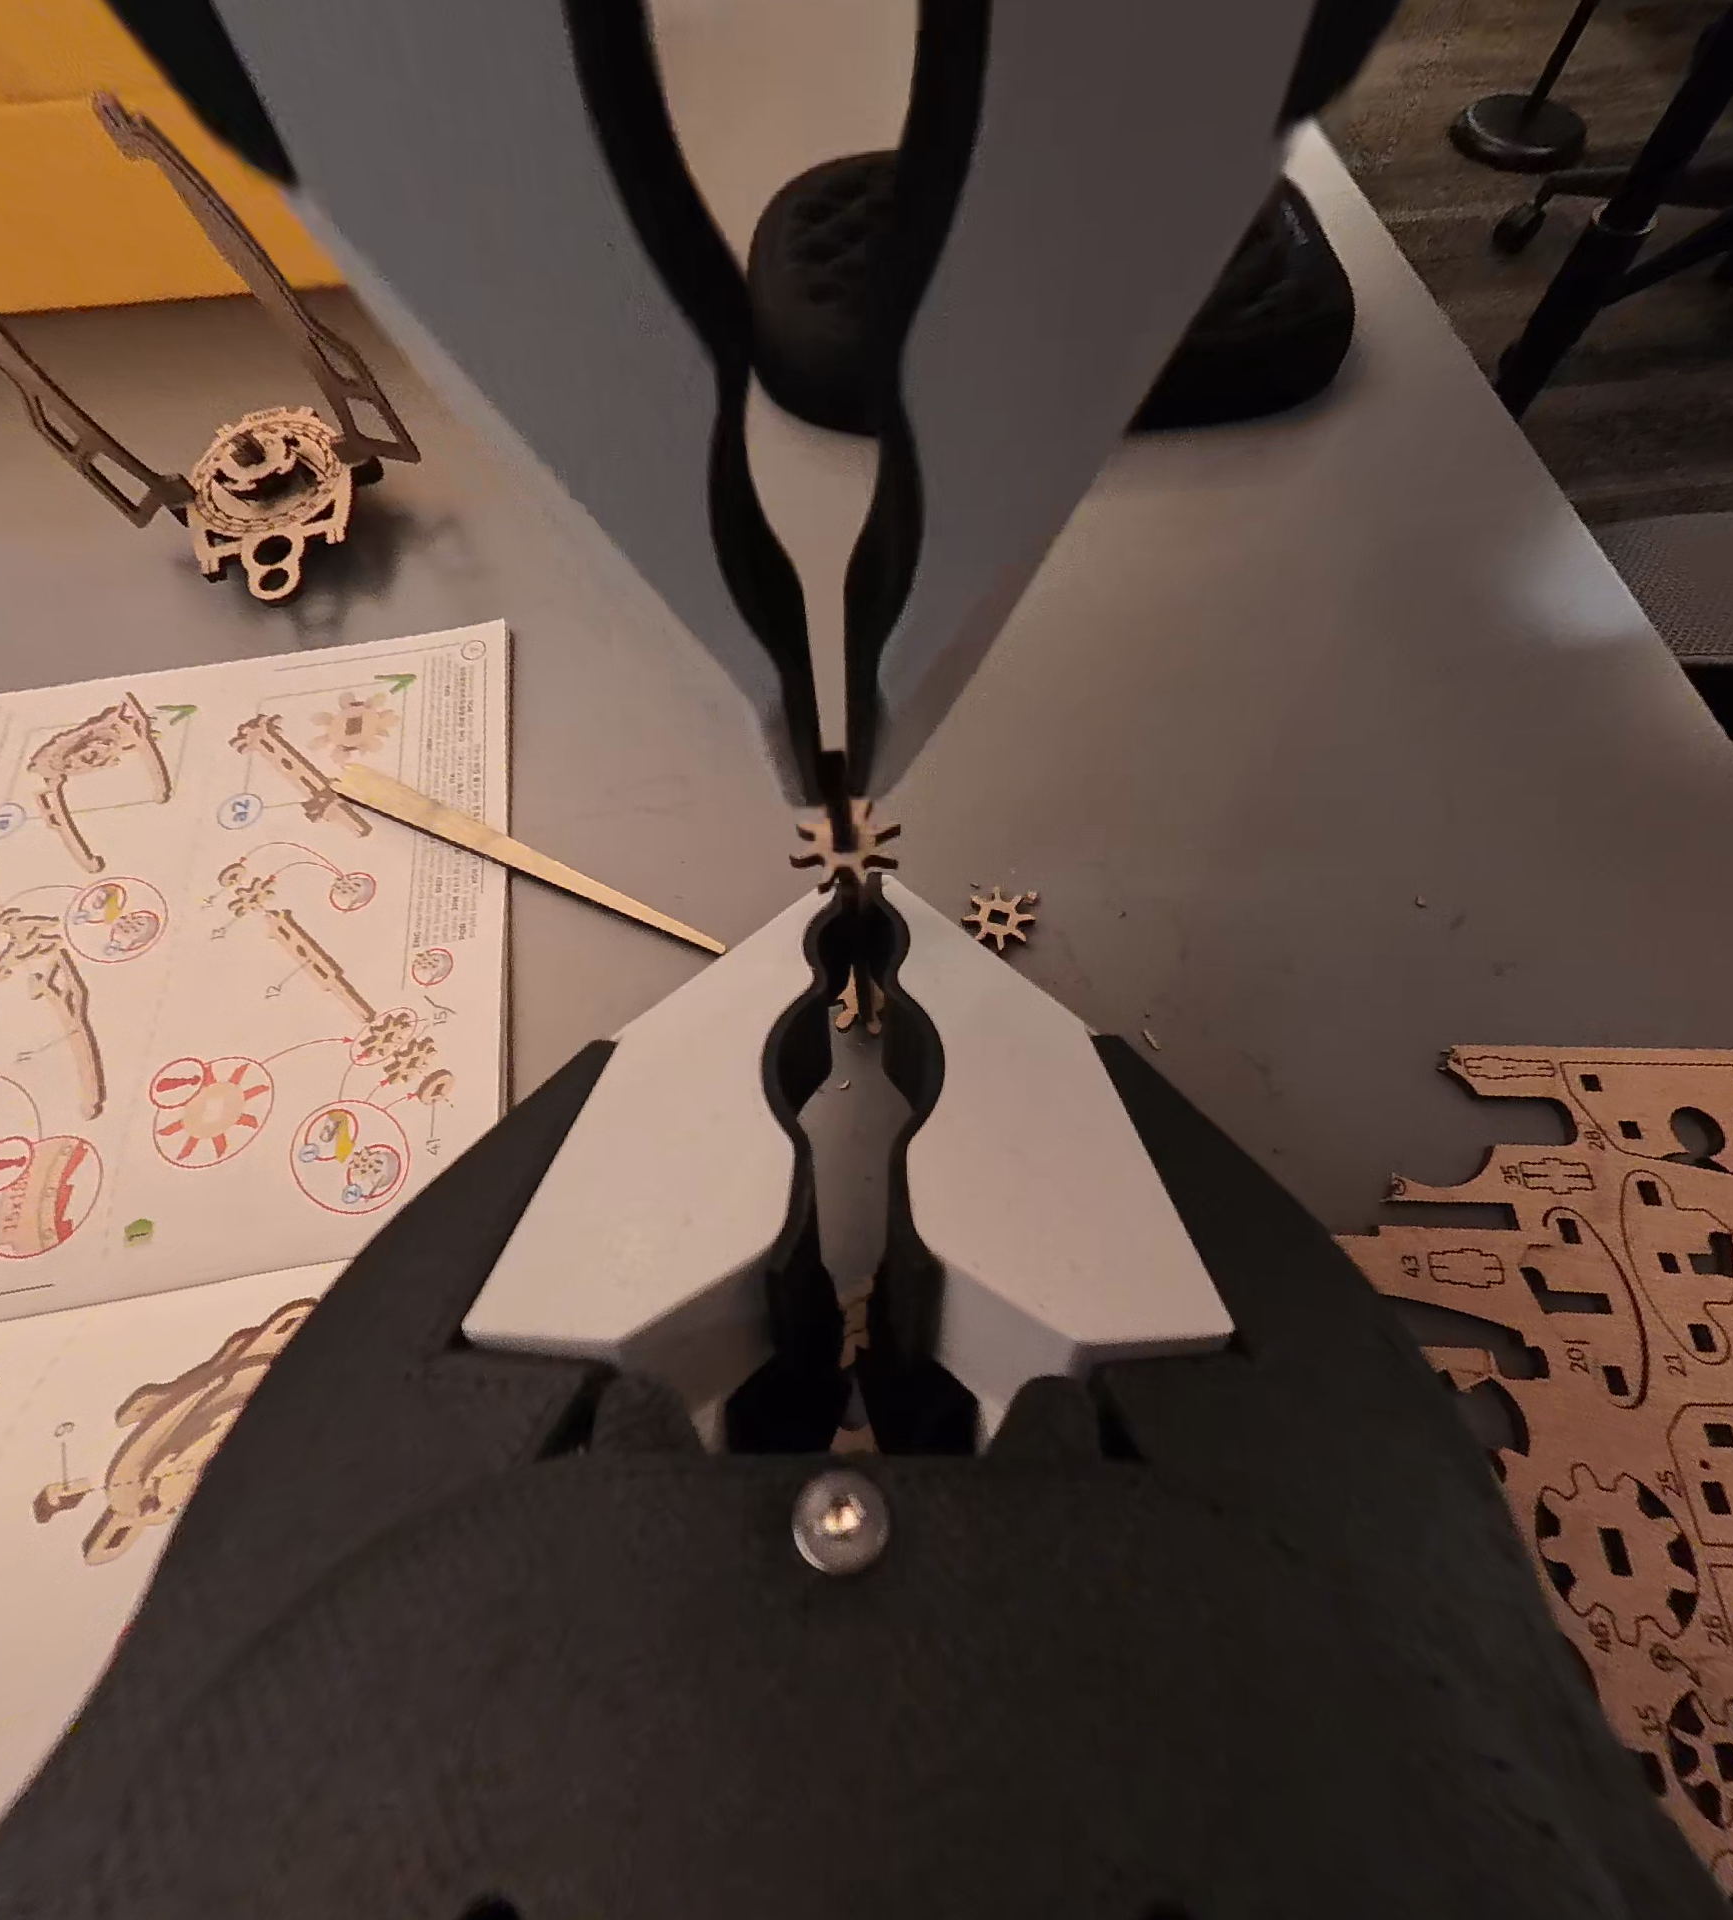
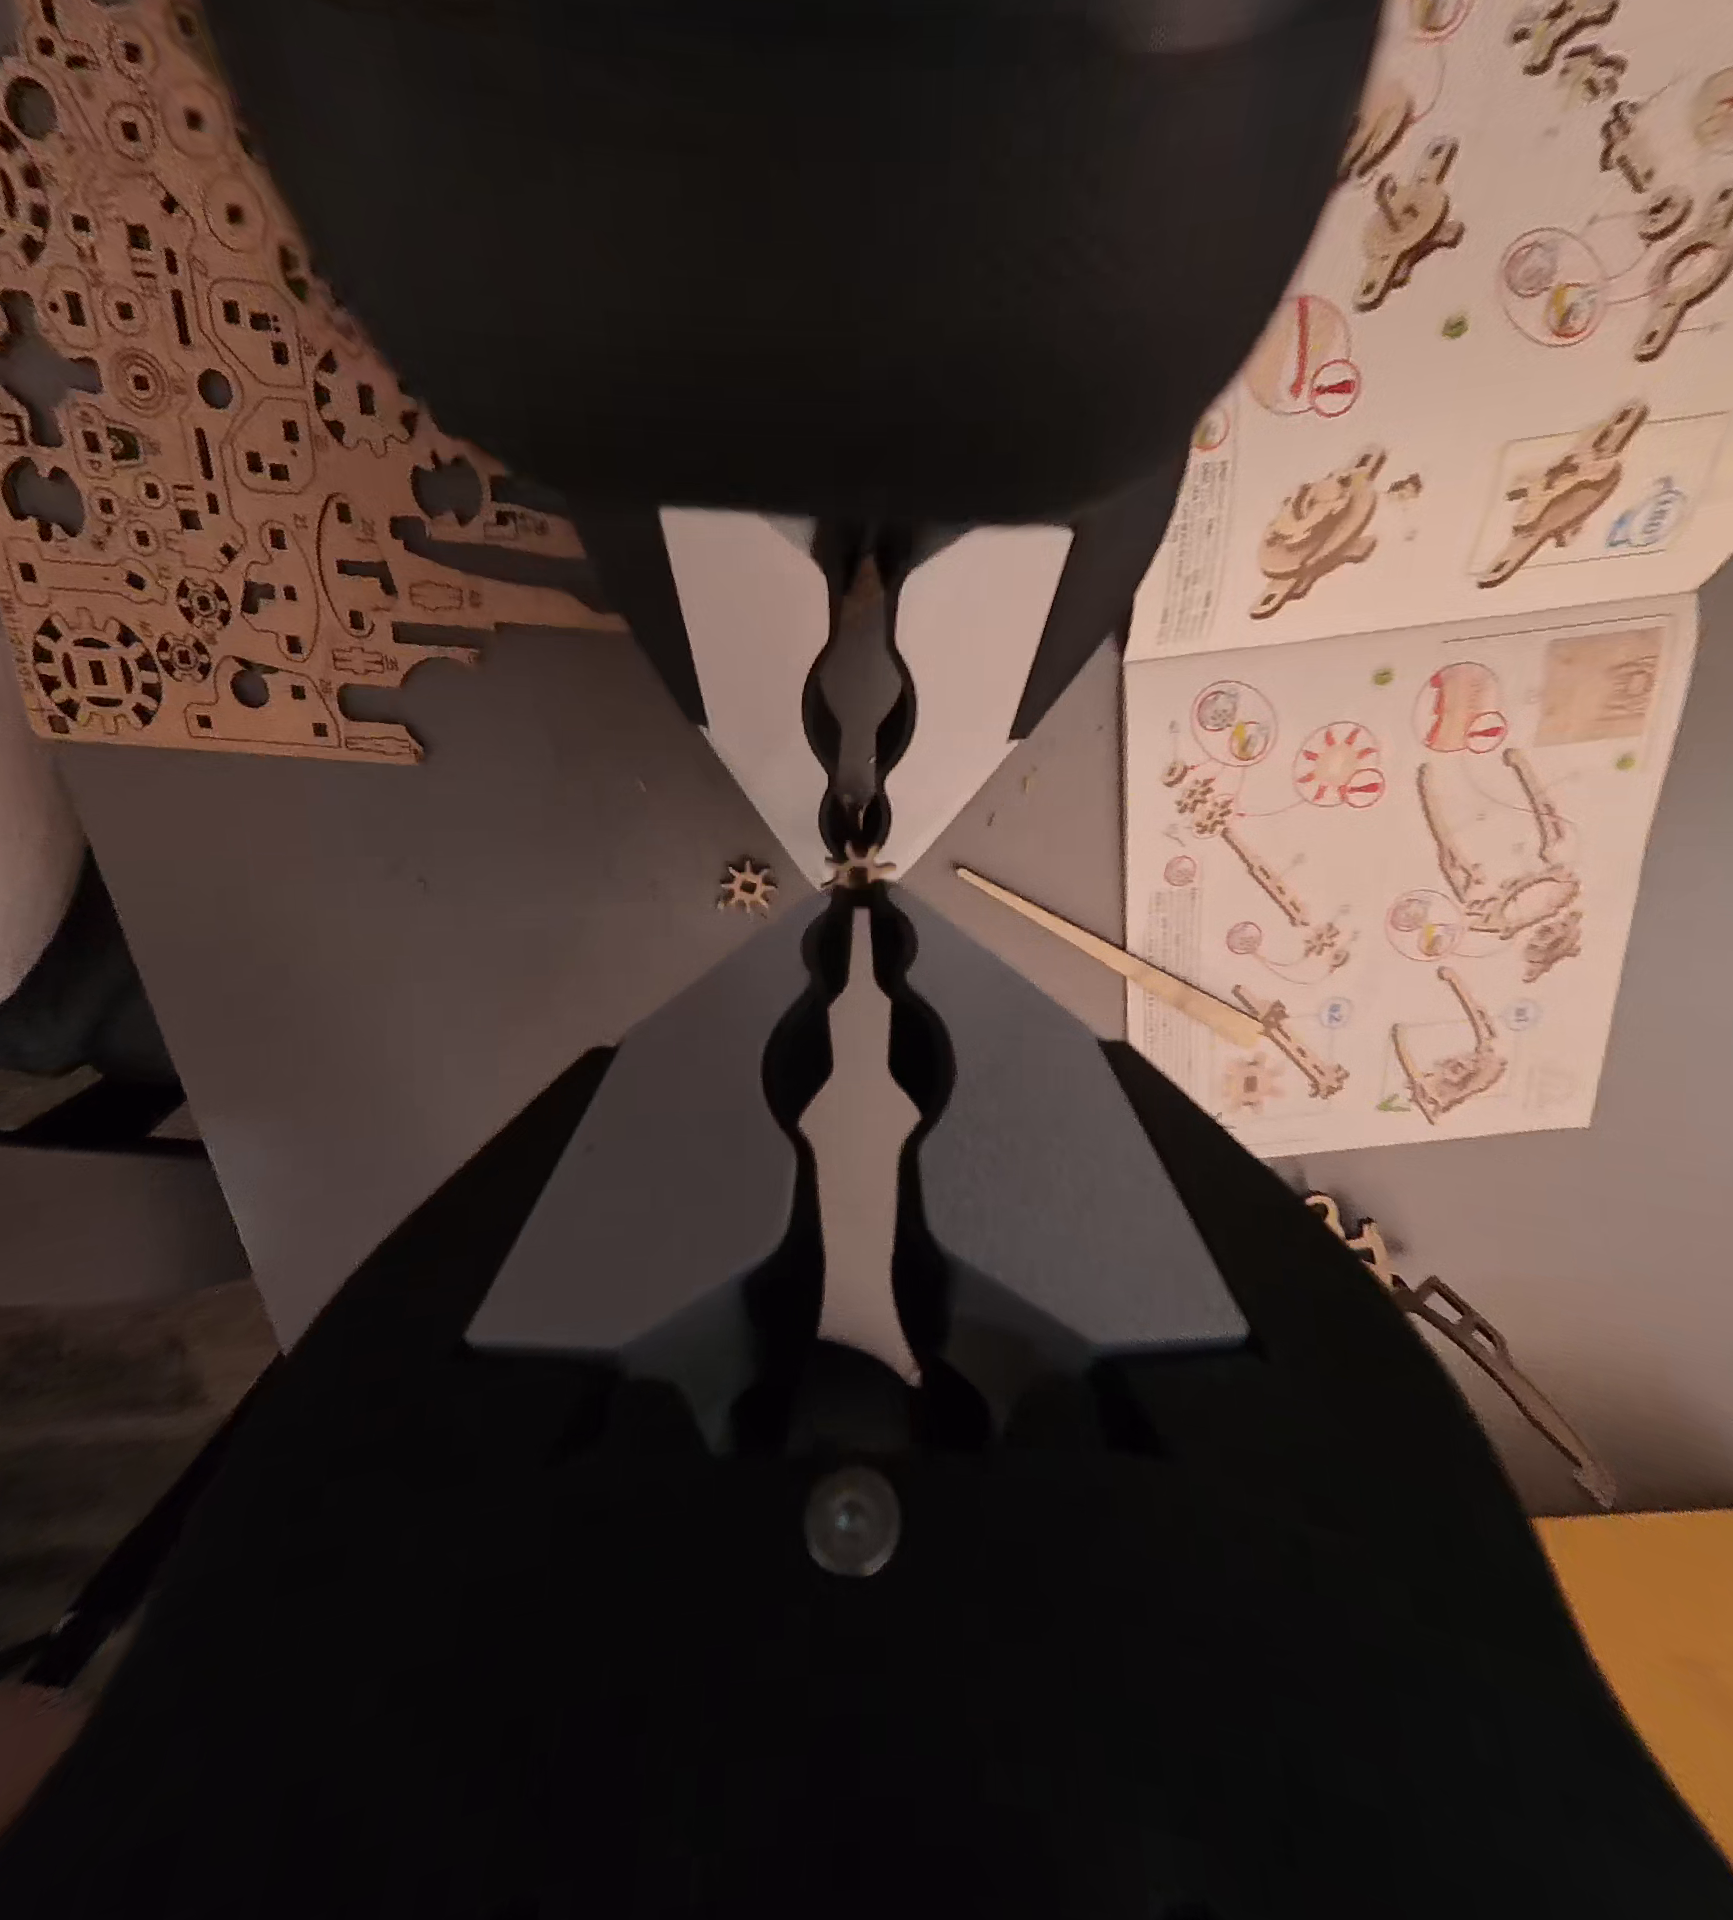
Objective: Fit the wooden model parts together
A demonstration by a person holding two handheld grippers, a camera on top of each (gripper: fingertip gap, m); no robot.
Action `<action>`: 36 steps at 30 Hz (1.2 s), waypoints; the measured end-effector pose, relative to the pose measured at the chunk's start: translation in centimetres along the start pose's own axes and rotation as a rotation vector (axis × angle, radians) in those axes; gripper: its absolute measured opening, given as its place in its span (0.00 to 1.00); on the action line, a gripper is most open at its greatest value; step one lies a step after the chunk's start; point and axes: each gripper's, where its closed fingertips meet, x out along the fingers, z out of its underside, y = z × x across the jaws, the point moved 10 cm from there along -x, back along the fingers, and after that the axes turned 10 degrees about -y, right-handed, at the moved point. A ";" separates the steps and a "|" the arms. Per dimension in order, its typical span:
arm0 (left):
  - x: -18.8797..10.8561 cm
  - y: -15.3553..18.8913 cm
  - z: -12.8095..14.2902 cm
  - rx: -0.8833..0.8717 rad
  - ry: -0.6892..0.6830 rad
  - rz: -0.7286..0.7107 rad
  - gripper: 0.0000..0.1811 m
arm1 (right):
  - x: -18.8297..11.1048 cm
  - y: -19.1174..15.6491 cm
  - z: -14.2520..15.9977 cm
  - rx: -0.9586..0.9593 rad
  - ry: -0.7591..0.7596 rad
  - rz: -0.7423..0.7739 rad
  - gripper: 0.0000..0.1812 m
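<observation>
Spiky wooden gear [image 1: 844, 854] pinched between left claw [image 1: 854, 914] and right claw [image 2: 854, 902].

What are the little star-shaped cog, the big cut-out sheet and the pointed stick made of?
The star-shaped cog, pinched between both grippers' fingers, looks like thin unvarnished plywood: pale face, dark scorched edges, probably laser cut. The cut-out sheet appears to be the same matt tan wood, with dark outlines and empty holes. The pointed stick is pale and slim, likely bare wood, though the pictures leave that open.
</observation>
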 end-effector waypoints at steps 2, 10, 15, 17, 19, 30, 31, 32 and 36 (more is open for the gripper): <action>0.0 0.0 0.0 -0.003 0.001 0.004 0.00 | -0.1 -0.1 -0.1 0.003 0.029 0.004 0.01; 0.0 0.0 0.0 0.008 -0.001 -0.007 0.00 | 0.4 -0.1 -0.4 0.021 -0.022 0.006 0.01; -0.1 0.1 0.0 0.013 0.001 0.000 0.00 | 0.5 -0.2 -1.0 0.015 -0.008 0.014 0.00; -0.1 0.2 0.0 0.009 -0.006 0.008 0.00 | -0.2 -0.2 -0.8 0.012 -0.007 0.040 0.00; -0.2 0.2 -0.1 0.020 -0.014 0.007 0.00 | -0.2 -0.2 -0.7 0.006 0.000 0.032 0.00; -0.6 0.2 -0.3 0.023 -0.052 -0.008 0.00 | 0.4 0.2 -0.8 0.012 0.106 -0.058 0.02; -0.5 0.2 -0.3 0.020 -0.055 -0.009 0.00 | 0.6 0.3 -0.6 0.017 0.097 -0.051 0.01; -0.5 0.1 -0.2 0.019 -0.062 -0.008 0.00 | 0.7 0.3 -0.5 0.020 0.093 -0.052 0.01; -0.5 0.0 0.0 0.002 -0.053 -0.017 0.00 | 0.9 0.3 -0.2 0.034 0.097 -0.026 0.01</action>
